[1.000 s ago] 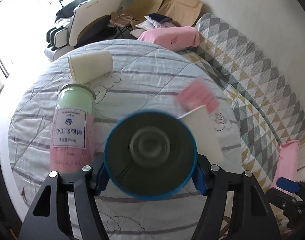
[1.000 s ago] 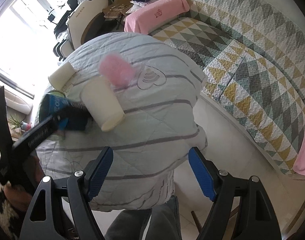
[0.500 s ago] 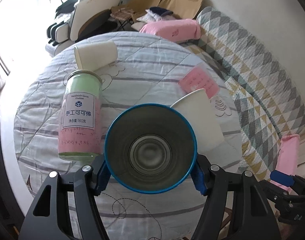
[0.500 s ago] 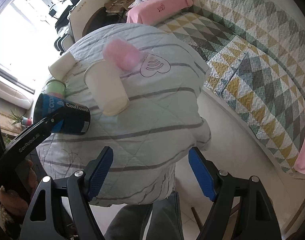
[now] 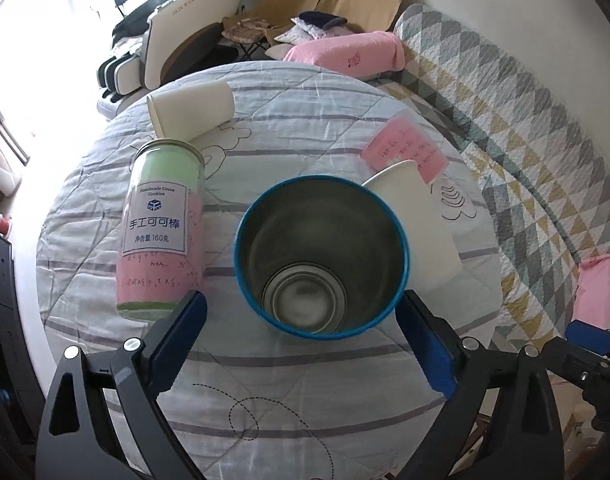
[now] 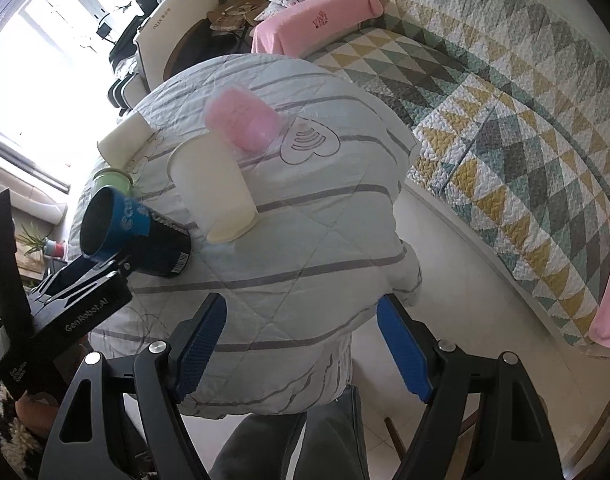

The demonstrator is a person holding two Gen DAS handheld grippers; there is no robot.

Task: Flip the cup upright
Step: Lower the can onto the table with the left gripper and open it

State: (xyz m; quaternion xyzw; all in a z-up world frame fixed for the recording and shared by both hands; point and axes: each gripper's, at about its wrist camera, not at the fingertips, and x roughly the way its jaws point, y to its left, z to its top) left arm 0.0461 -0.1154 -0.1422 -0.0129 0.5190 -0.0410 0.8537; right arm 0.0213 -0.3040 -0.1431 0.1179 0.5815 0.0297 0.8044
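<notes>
Blue-rimmed and steel-lined, the cup (image 5: 321, 256) stands on the quilted bench (image 5: 305, 380), tilted, its base touching the cloth near the front edge. Just left of it lies a cookie jar (image 5: 161, 228); a white paper cup (image 5: 417, 224) lies close on its right, against a pink case (image 5: 405, 150), and another paper cup (image 5: 191, 110) lies farther back. The left tongs (image 5: 301, 340) are spread, pads either side of the cup without touching. From the right-hand view, the cup's black side (image 6: 145, 236) shows, and the right tongs (image 6: 301, 344) hang spread and empty off the bench's corner.
</notes>
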